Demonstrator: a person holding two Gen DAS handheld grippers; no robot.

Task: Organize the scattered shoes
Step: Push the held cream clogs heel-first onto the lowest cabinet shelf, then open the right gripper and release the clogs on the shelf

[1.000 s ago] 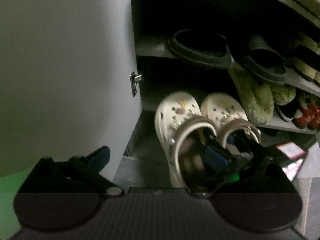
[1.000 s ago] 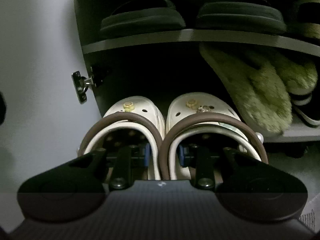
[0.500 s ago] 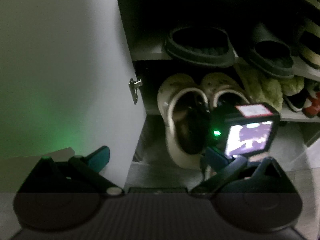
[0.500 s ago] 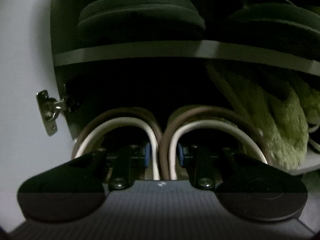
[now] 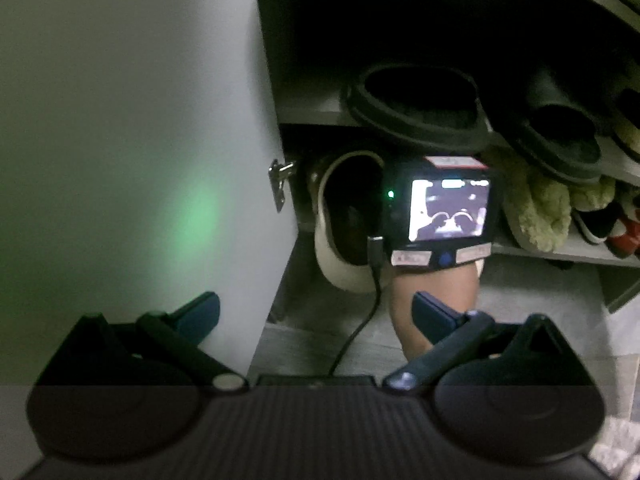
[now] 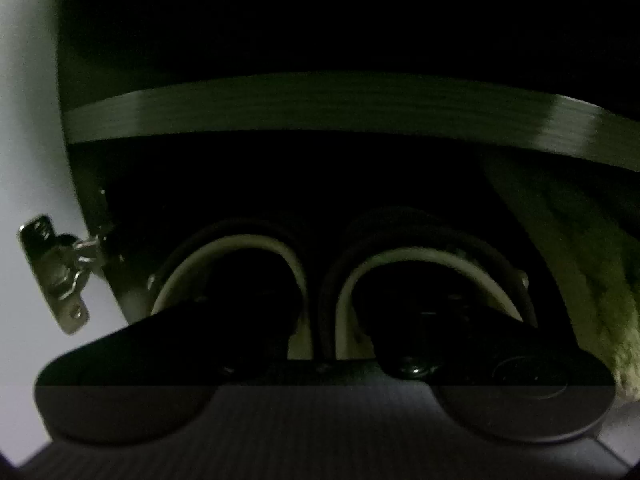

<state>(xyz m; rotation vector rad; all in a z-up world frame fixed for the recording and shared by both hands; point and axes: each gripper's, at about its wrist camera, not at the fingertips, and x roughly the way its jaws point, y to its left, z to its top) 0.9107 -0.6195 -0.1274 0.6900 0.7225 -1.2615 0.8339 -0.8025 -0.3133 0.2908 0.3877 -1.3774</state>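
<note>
The fingers point(image 6: 248, 328) of the right gripper point(image 6: 316, 320) sit one inside each of the two cream clogs point(image 6: 420, 256), with the shoes' adjoining inner walls between them. That hold lets one gripper carry the pair together. The jaws are opening, and a sliver of cream shows between the right-hand finger and its wall, so I judge the grip released. The pads themselves are lost in the dark. The clogs stand side by side on the bottom shelf of the shoe cabinet, heels toward the camera and toes swallowed by shadow.

The left gripper point(image 5: 316, 316) hangs back with its fingers spread wide and empty, probably to stay clear of the shelf. Beyond it, the person's hand point(image 5: 432, 300) holds the right gripper, whose lit screen point(image 5: 448, 208) covers one clog and leaves only the other's heel in view. The white cabinet door point(image 5: 120, 160) stands open at the left, on its hinge point(image 5: 280, 184). Dark slippers point(image 5: 416, 108) fill the shelf above point(image 6: 320, 108), and green fluffy slippers point(image 5: 536, 208) lie to the right. The cabinet's back is black.
</note>
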